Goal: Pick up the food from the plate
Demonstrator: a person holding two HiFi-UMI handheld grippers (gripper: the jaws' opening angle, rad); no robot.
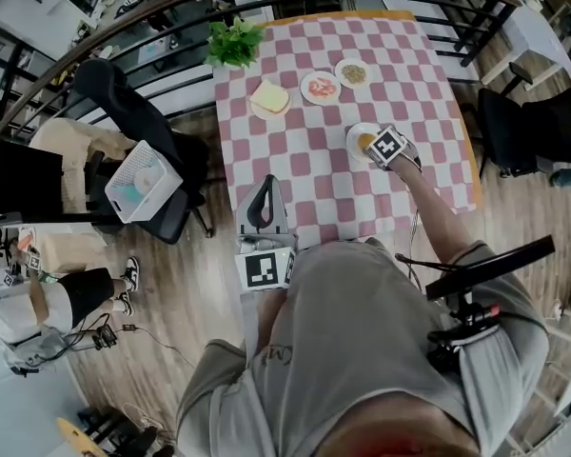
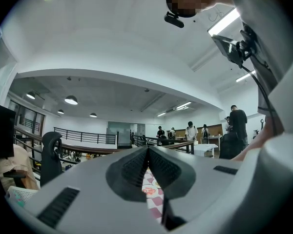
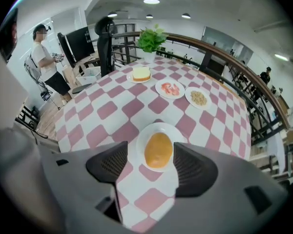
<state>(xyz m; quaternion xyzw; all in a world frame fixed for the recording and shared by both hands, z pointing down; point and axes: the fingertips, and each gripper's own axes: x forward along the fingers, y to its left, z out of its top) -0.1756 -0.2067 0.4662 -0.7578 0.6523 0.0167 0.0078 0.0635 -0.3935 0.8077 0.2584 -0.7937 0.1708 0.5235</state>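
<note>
food point(image 3: 158, 150): a smooth, orange, rounded oval lump in the middle of a small white plate point(image 3: 142, 141) on the checked table point(image 3: 112, 111), on the near right side, well apart from three other plates further back. it looks light and probably soft, like a bun, and its glossy skin may slip. i judge the best hold is a gentle squeeze across its narrow width, at the belly and low near the plate. too much force could dent it.

the right gripper point(image 3: 151, 165) hangs above it, tilted steeply down. its jaws are spread wide, with the food framed between them and no pad touching it. the left gripper point(image 2: 147, 172) is held level at the near table edge, close to the person's body, with its jaws pressed together and nothing in them.
</note>
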